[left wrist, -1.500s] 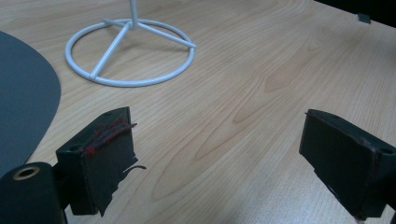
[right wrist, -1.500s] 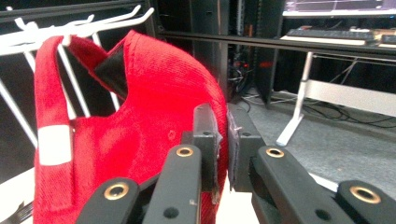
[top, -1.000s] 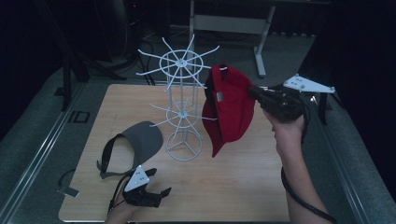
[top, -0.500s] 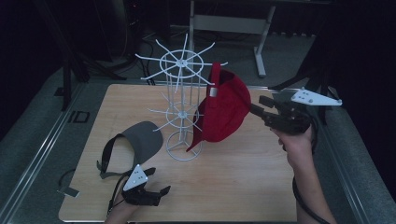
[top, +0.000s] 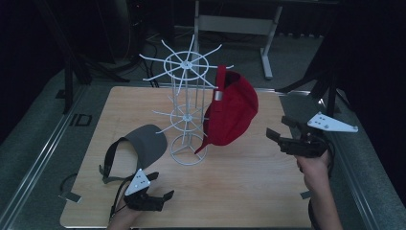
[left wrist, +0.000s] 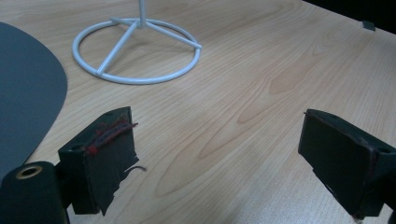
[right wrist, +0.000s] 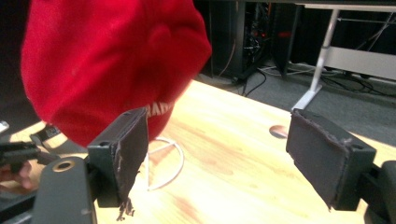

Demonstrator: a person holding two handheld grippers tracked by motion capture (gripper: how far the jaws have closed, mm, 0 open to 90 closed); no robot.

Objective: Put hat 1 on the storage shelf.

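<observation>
A red cap [top: 234,112] hangs from an upper arm of the white wire rack [top: 184,64], which stands mid-table. To its right, clear of the cap, my right gripper [top: 279,127] is open. Its jaws have just been opening and nothing is between them. In the right gripper view the red cap [right wrist: 107,60] looms just beyond the left jaw of my right gripper [right wrist: 217,126]. A grey visor [top: 146,141] lies left of the rack's base. My left gripper [top: 163,186] rests open near the front edge, with bare wood between the jaws of the left gripper [left wrist: 219,130], the rack's base ring [left wrist: 100,73] ahead and the visor [left wrist: 23,93] at left.
The wooden table [top: 249,191] ends in a grey metal frame on both sides. A white desk leg [top: 265,52] and cables stand on the dark floor behind. Open wood lies in front of the rack and to its right.
The right gripper has let go of the red cap, opened, and moved down and to the right. The cap now hangs on the rack by itself. The left gripper has stayed put.
</observation>
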